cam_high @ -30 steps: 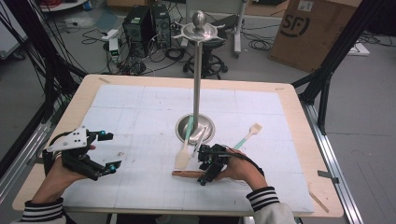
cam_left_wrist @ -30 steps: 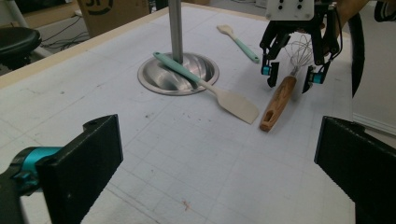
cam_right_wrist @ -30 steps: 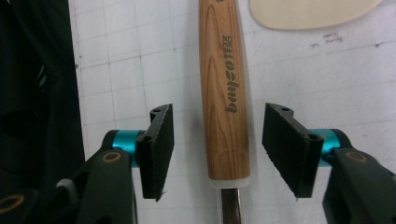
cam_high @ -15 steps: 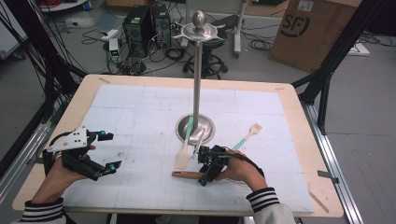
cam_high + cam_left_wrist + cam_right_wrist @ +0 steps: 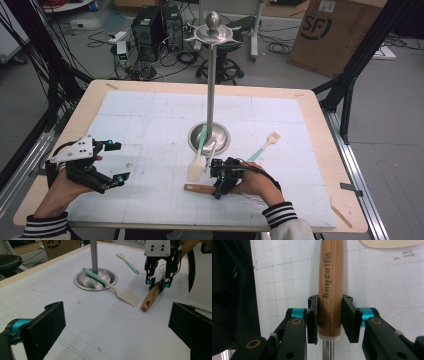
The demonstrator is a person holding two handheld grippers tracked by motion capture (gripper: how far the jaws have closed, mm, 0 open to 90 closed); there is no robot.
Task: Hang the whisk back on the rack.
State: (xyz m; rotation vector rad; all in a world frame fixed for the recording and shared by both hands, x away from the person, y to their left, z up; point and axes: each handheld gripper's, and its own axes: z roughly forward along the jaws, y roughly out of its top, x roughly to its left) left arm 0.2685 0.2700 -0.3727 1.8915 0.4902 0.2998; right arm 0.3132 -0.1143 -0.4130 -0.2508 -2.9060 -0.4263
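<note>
Wooden handle (image 5: 329, 290) lies flat on the white mat (image 5: 150, 120), just in front of the steel stand's base (image 5: 209, 137); right gripper (image 5: 329, 318) has been closing, pads now flanking it. Left gripper (image 5: 112, 325) hovers wide apart, holding nothing.

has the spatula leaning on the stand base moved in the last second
No. The spatula lies as before: handle on the stand base, blade on the mat just left of the right gripper.

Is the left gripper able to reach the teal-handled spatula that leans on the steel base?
Probably yes. The left gripper is open, and bare mat lies between it and the spatula. The right gripper stands beside it.
</note>
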